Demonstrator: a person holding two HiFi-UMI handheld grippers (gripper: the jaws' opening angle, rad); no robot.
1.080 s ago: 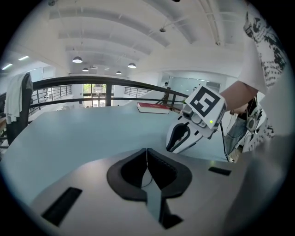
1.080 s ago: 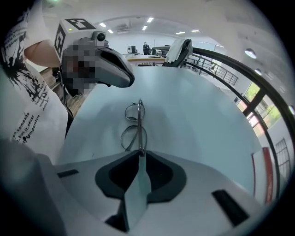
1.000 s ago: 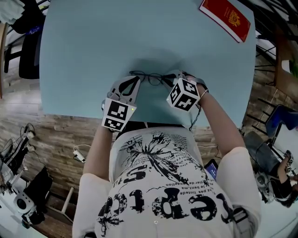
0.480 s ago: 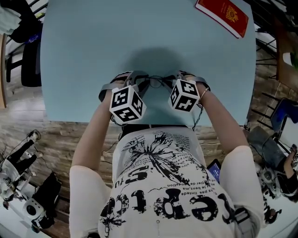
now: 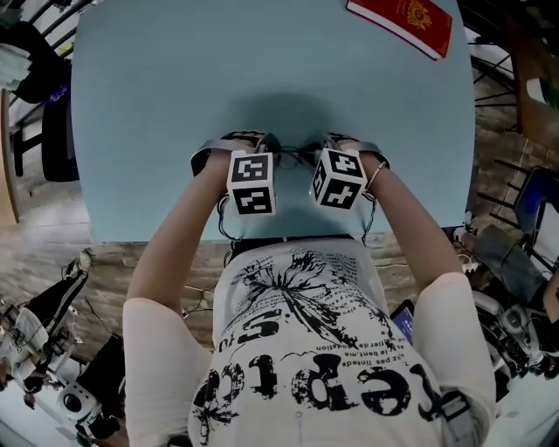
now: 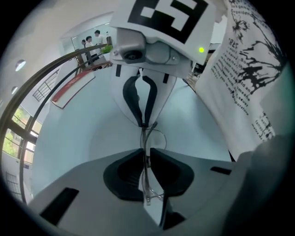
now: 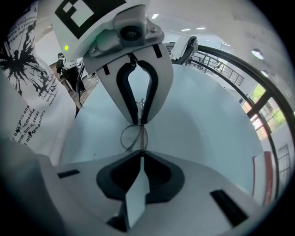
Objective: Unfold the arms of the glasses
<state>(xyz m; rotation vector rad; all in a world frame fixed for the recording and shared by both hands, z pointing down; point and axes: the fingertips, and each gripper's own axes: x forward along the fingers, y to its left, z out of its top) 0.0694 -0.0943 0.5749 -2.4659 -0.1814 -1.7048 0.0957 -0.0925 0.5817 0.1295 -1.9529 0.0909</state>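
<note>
The glasses are near the front edge of the light blue counter, between the two grippers, which stand close to each other and point steeply down. I cannot tell whether the glasses rest on the counter or are lifted a little above it. The right gripper has its jaws together on the thin metal frame just beside one lens, so it appears to work as the fixed hold. The jaws of the left gripper are closing, and a thin wire part of the glasses, most likely one arm, runs between them. A narrow slit shows beside the wire, so I judge that the pads do not press on it yet. A red book lies well apart at the far corner and has no role here. In my judgement the task is at its beginning: no view shows an arm that stands out from the frame. What is left is to take hold of this arm, swing it outward, and then do the same with the second arm.
</note>
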